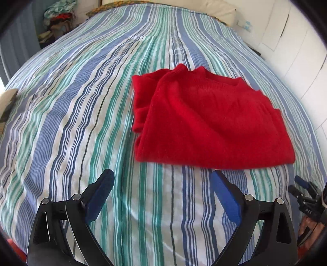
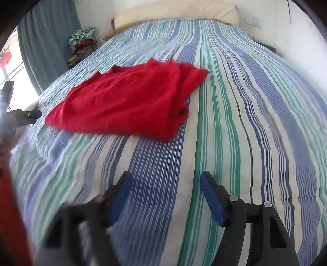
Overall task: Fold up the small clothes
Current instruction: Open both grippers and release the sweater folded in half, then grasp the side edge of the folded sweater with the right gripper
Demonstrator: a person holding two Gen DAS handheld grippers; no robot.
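Bright daylight, fisheye-bent edges, dark corner vignette, right view motion-blurred

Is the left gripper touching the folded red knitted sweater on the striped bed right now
Apart. The left wrist view shows the left gripper open, with striped bedspread visible between its fingers and the near edge of the folded red knitted sweater.

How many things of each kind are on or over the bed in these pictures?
Red garment, folded on the striped bedspread: 1
Hand-held gripper, left and right, both open and empty: 2
Cream pillow at the bed's head: 1
Total: 4
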